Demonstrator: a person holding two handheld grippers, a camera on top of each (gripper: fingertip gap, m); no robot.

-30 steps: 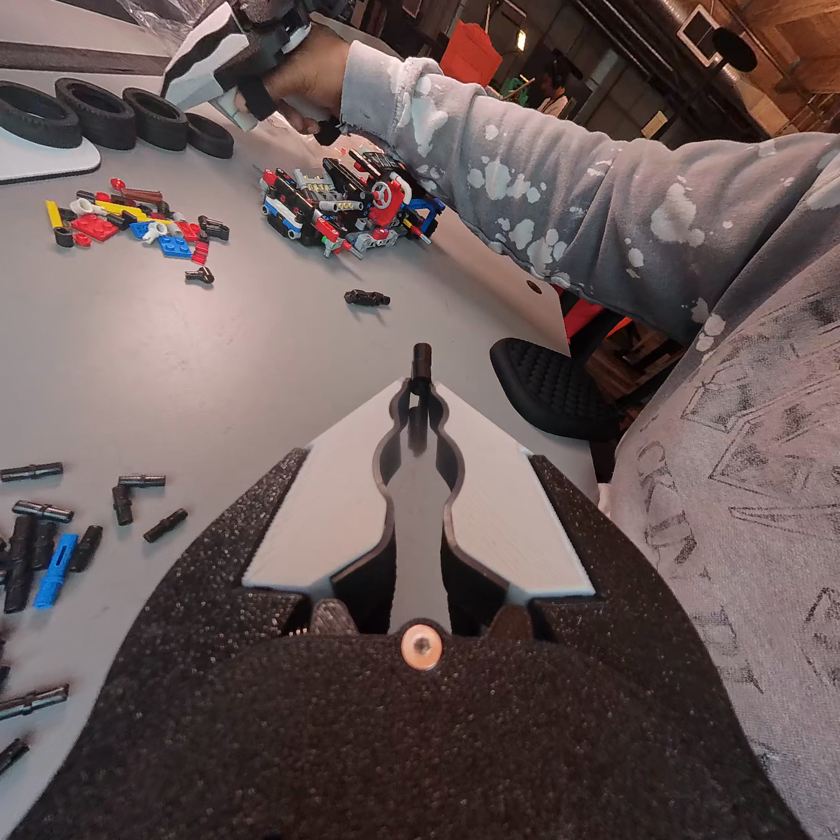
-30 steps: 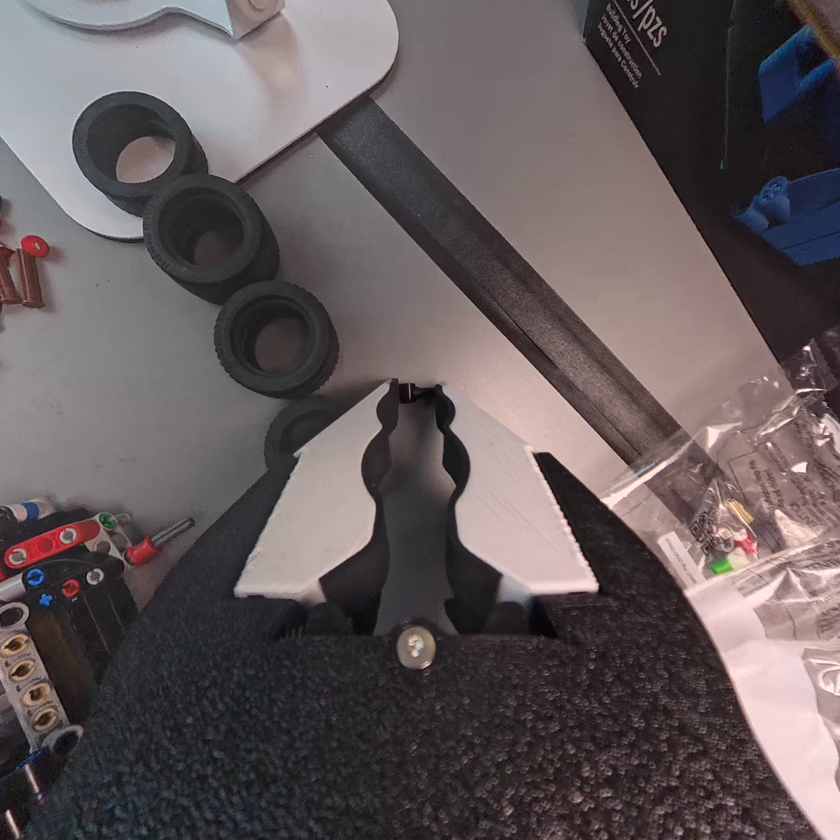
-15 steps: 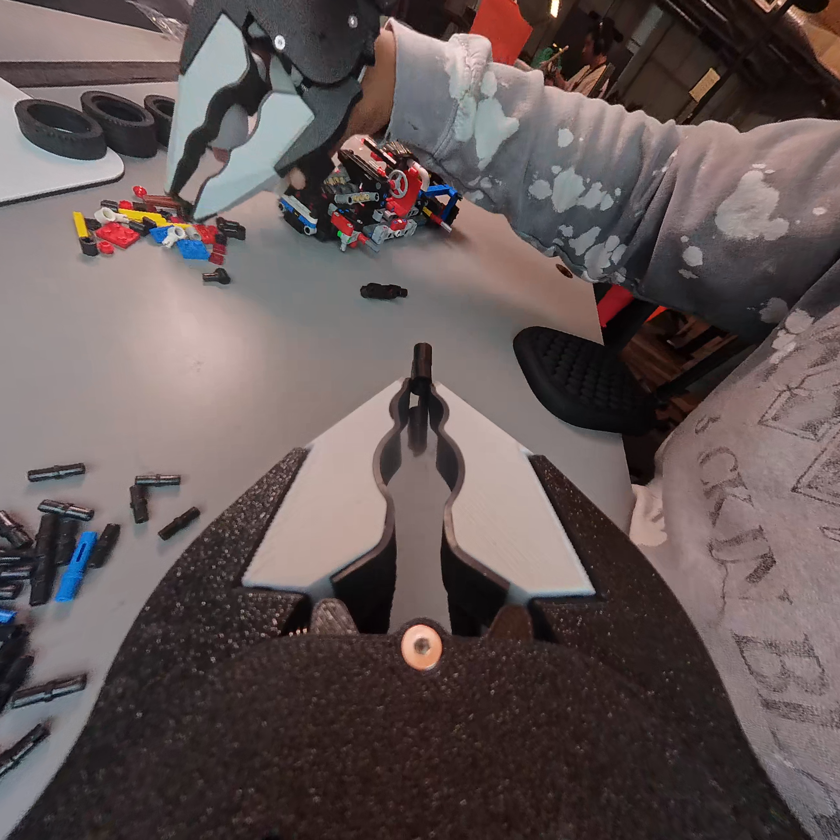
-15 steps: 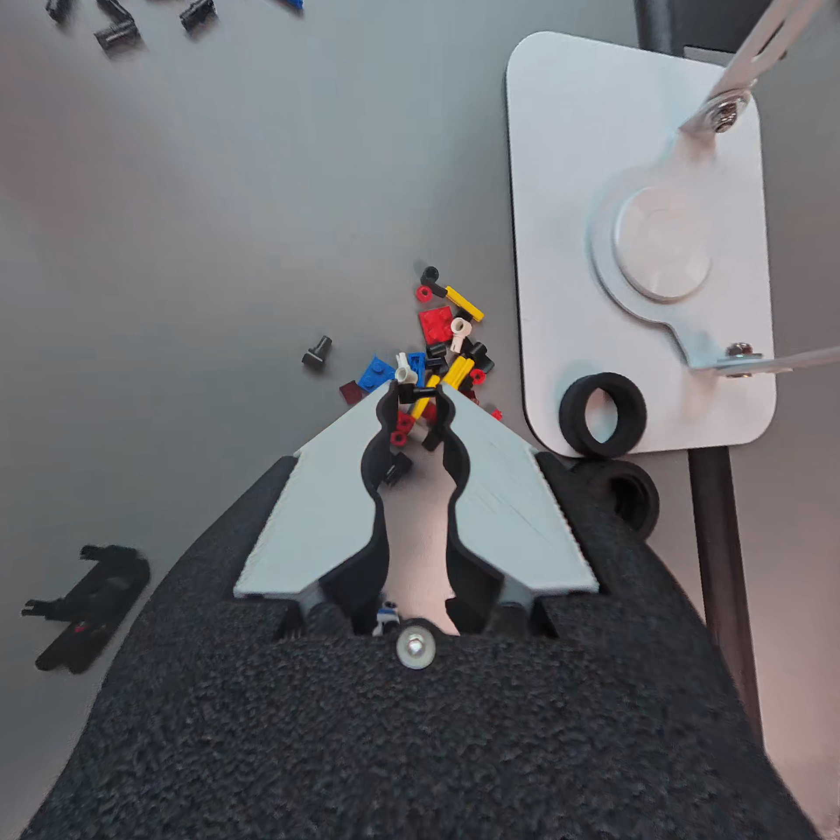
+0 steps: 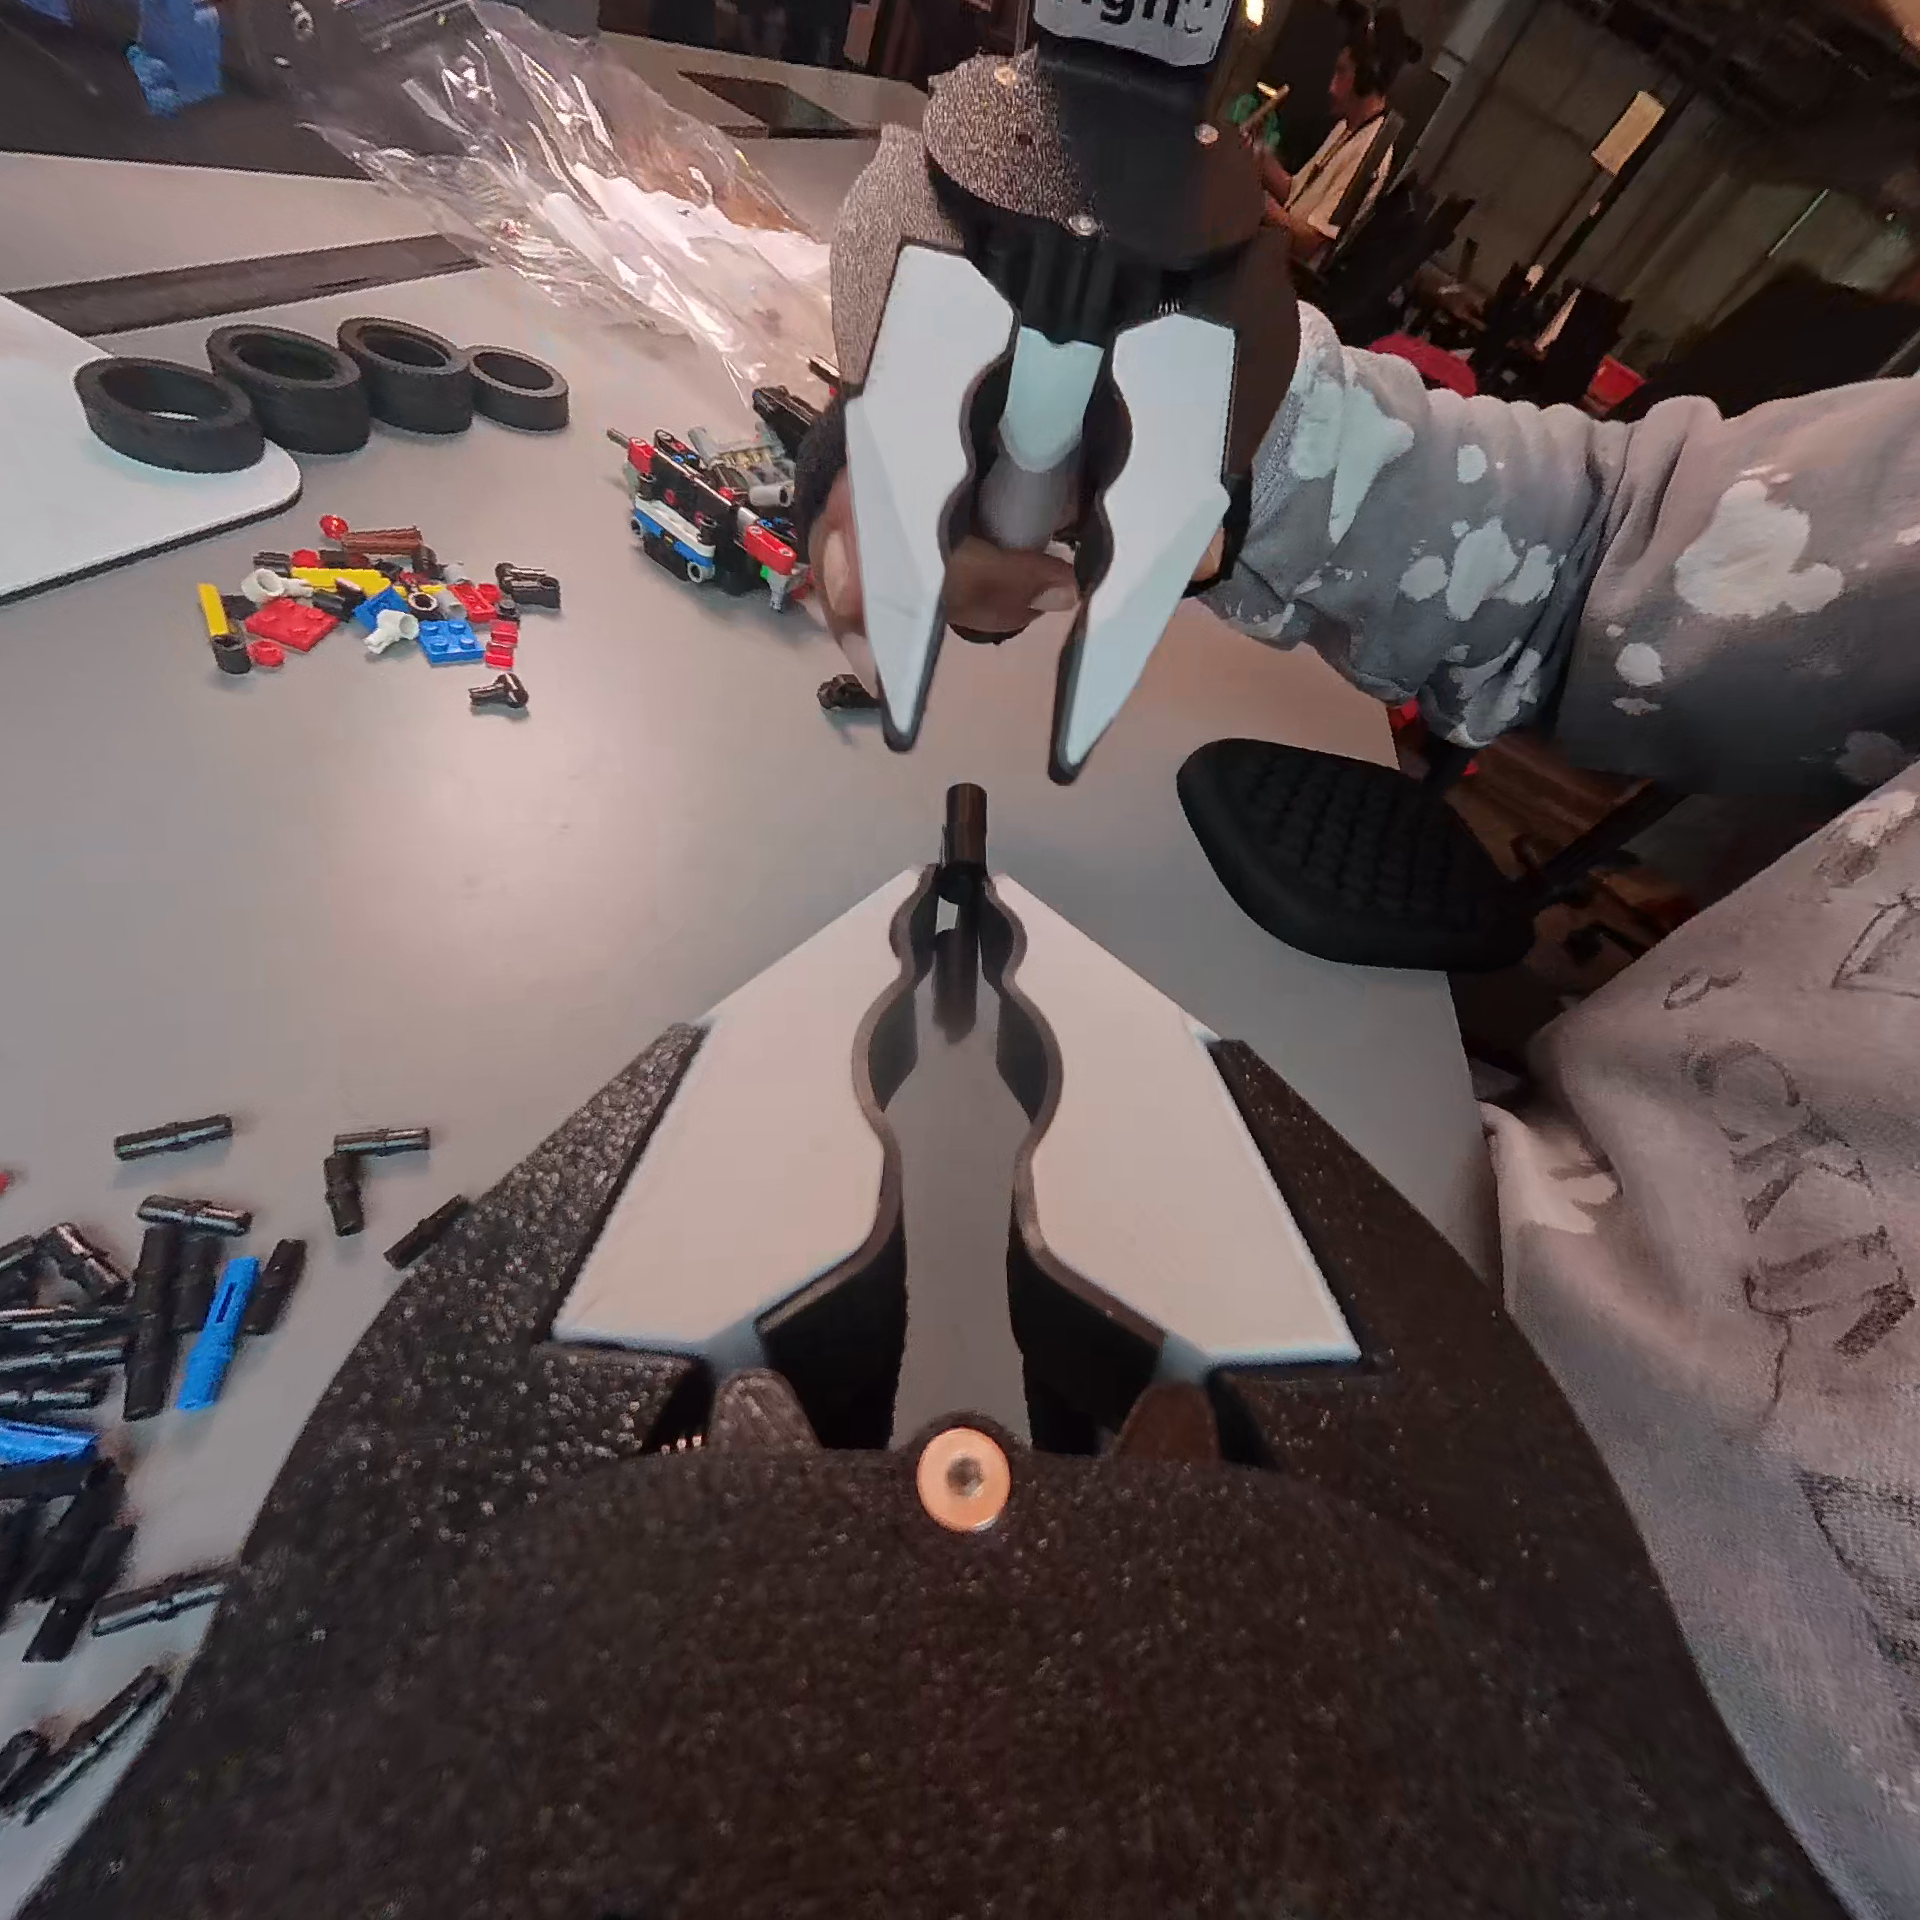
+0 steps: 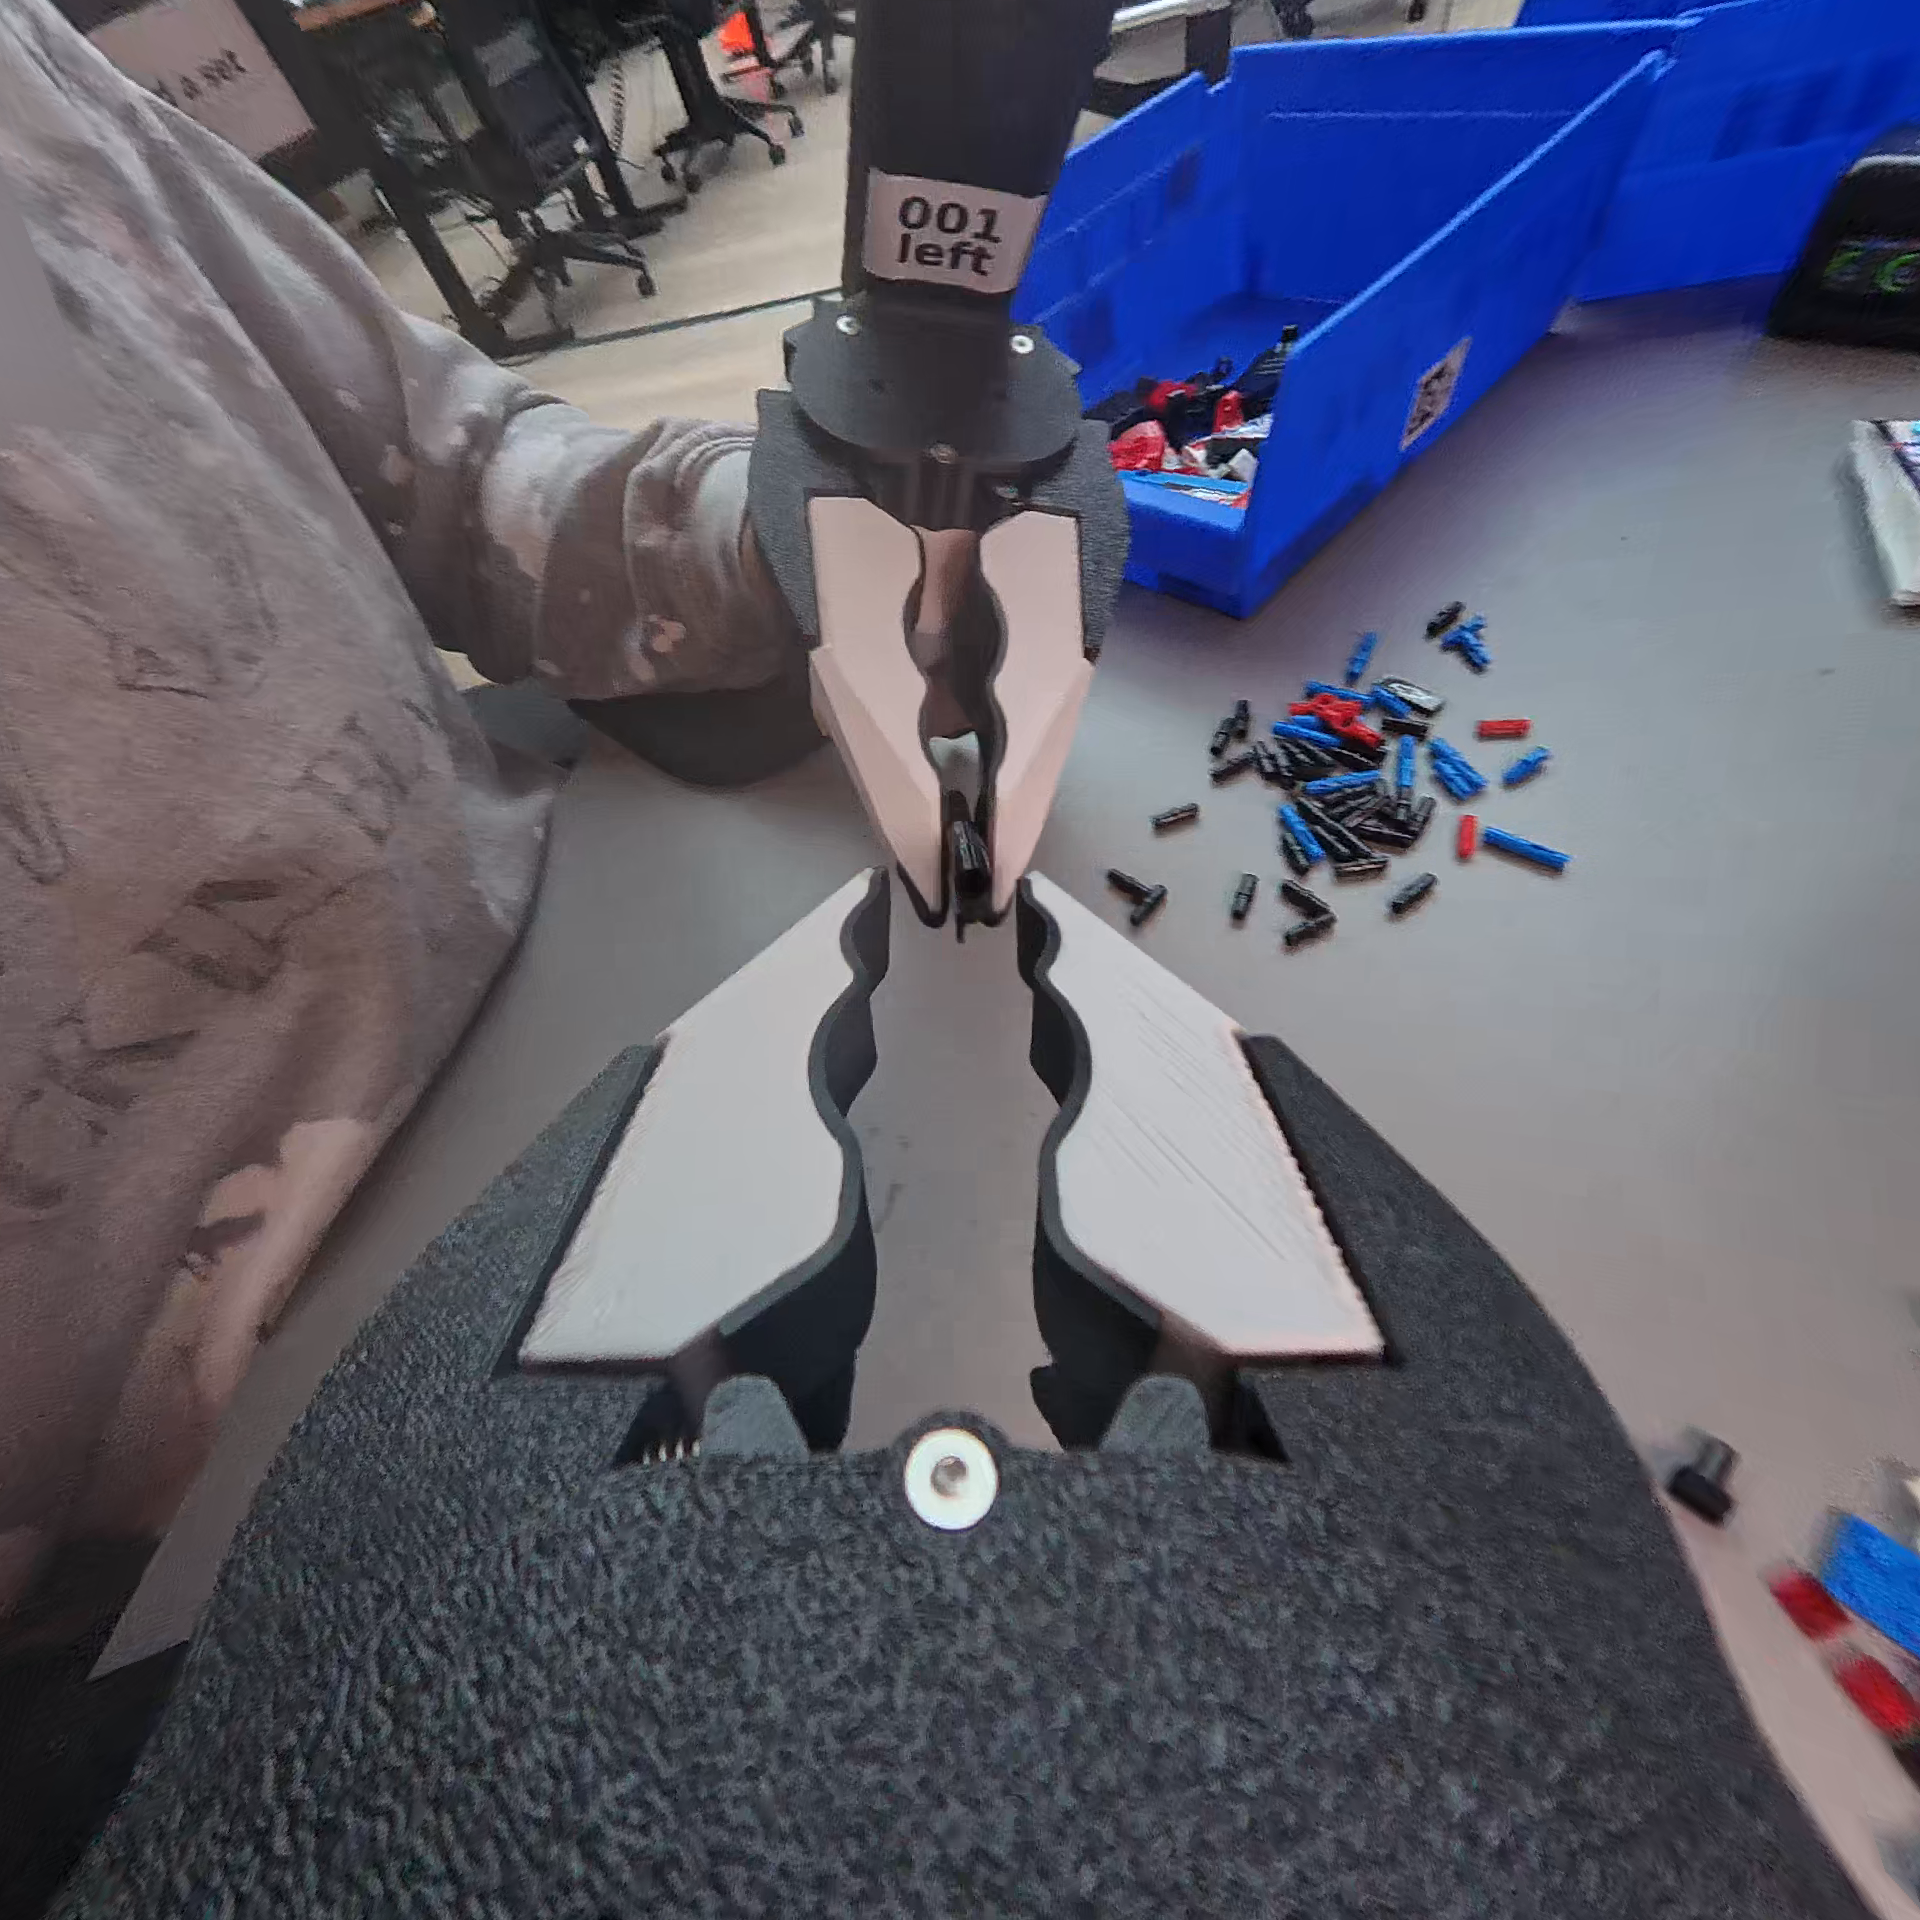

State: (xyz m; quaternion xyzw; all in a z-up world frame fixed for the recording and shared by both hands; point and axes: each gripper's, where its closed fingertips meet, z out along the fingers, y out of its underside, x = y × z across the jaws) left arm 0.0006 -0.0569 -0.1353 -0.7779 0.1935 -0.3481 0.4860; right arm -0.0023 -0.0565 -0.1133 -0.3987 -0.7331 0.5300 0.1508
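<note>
My left gripper (image 5: 958,885) is shut on a short black pin (image 5: 964,821) that sticks out past its tips, held above the grey table (image 5: 520,883). My right gripper (image 5: 977,756) faces it tip to tip, open and empty, just beyond the pin's free end. In the right wrist view my right gripper (image 6: 949,894) stands open with the left gripper's (image 6: 961,906) closed tips and the pin (image 6: 968,847) right at its gap. I cannot tell whether anything touches.
A partly built brick vehicle (image 5: 717,509), a pile of coloured pieces (image 5: 374,608), several black tyres (image 5: 312,384) and plastic bags (image 5: 623,208) lie beyond. Black and blue pins (image 5: 156,1309) lie left. Blue bins (image 6: 1403,260) and a pin pile (image 6: 1361,790) show right. The tips of both grippers are at nearly the same place. The partly built brick vehicle (image 5: 717,509) is about 25 cm from both grippers' fingertips.
My right gripper swung from over the tyres and coloured pieces round to face the left gripper, and its jaws opened; the small black piece at its tips no longer shows. The left gripper kept its pin.
</note>
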